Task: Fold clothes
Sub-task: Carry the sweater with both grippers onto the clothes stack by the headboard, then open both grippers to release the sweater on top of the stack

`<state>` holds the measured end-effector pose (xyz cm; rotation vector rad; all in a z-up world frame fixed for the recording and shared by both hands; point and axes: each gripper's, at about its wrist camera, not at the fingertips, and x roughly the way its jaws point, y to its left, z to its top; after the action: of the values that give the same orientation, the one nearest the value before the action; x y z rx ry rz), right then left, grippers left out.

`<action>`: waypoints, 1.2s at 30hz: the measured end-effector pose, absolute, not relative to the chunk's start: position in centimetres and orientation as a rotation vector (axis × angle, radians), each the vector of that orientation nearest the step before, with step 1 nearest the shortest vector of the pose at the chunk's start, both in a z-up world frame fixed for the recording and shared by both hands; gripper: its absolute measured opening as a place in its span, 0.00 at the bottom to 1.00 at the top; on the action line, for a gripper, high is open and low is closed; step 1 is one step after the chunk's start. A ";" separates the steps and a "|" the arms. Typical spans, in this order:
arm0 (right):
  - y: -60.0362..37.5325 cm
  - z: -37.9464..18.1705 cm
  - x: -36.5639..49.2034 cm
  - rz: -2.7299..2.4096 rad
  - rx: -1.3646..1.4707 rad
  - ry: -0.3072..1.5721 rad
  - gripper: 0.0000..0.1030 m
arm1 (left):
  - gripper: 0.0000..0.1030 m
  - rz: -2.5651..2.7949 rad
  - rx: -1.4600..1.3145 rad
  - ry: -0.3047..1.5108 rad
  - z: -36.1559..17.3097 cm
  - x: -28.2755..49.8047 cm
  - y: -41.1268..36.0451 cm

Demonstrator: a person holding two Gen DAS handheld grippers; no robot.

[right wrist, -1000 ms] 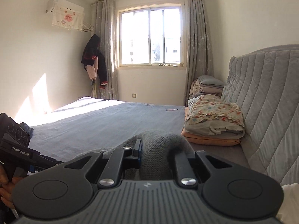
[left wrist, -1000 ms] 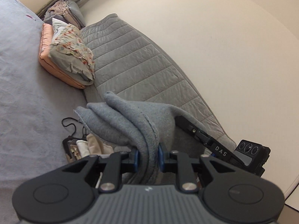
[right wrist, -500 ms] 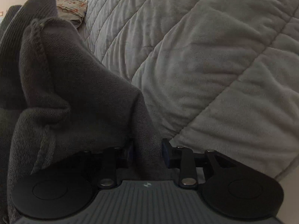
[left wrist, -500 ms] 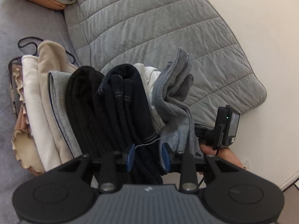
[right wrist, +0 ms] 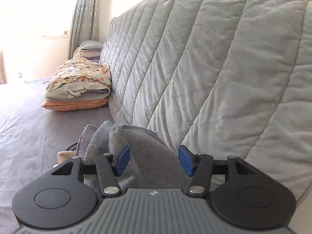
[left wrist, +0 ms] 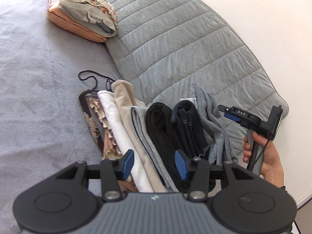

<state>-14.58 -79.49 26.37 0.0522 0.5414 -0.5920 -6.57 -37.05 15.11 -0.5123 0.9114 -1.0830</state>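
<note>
Near ends of the row of folded clothes [left wrist: 156, 136] are hidden behind the left hand-held gripper [left wrist: 154, 160] body. Bright window [right wrist: 35, 9] is overexposed.

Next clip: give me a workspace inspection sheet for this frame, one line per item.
Surface: grey bed sheet.
Job's things: row of folded clothes on edge; grey sweater at its headboard end.
Clutter: pillow stack; black strap.
Tongs: left tongs open above the row; right tongs open, astride the sweater, held by a hand.
Cables: thin cord by that hand.
Surroundings: quilted headboard, wall, curtain.
</note>
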 end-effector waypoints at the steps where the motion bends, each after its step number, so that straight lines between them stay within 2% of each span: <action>1: -79.5 25.6 -13.4 -0.606 0.090 0.564 0.56 | 0.45 -1.060 -0.511 0.916 14.8 -6.3 -35.9; 4: -77.9 24.1 -13.0 -0.598 0.203 0.564 0.50 | 0.45 -0.990 -0.506 0.928 13.7 -5.4 -32.5; 7: -75.5 24.2 -14.8 -0.464 0.243 0.479 0.45 | 0.45 -0.920 -0.501 0.938 12.7 -4.5 -29.2; 12: -72.9 24.1 -16.3 -0.411 0.114 0.543 0.44 | 0.45 -0.856 -0.542 0.926 11.5 -3.2 -25.4; 17: -71.3 23.9 -18.8 -0.363 0.126 0.535 0.48 | 0.46 -0.902 -0.496 0.951 11.6 -4.3 -27.3; 21: -69.4 24.1 -20.3 -0.331 0.133 0.527 0.53 | 0.51 -0.965 -0.428 0.940 12.3 -6.0 -29.1; 28: -67.7 22.5 -21.9 -0.316 0.192 0.553 0.52 | 0.52 -0.999 -0.423 0.960 12.8 -7.8 -29.2; 32: -66.5 20.9 -23.0 -0.374 0.252 0.543 0.53 | 0.55 -0.954 -0.372 0.971 13.5 -8.6 -28.3; 35: -64.5 19.7 -24.6 -0.463 0.297 0.510 0.59 | 0.62 -0.944 -0.297 0.947 14.6 -9.8 -28.4; 36: -63.7 19.3 -25.3 -0.493 0.311 0.496 0.64 | 0.62 -0.945 -0.275 0.934 15.0 -10.3 -28.7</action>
<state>-25.28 -63.71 19.31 0.3108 0.4964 -0.4930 -10.27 -28.67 14.97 -0.2748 0.9344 -0.9448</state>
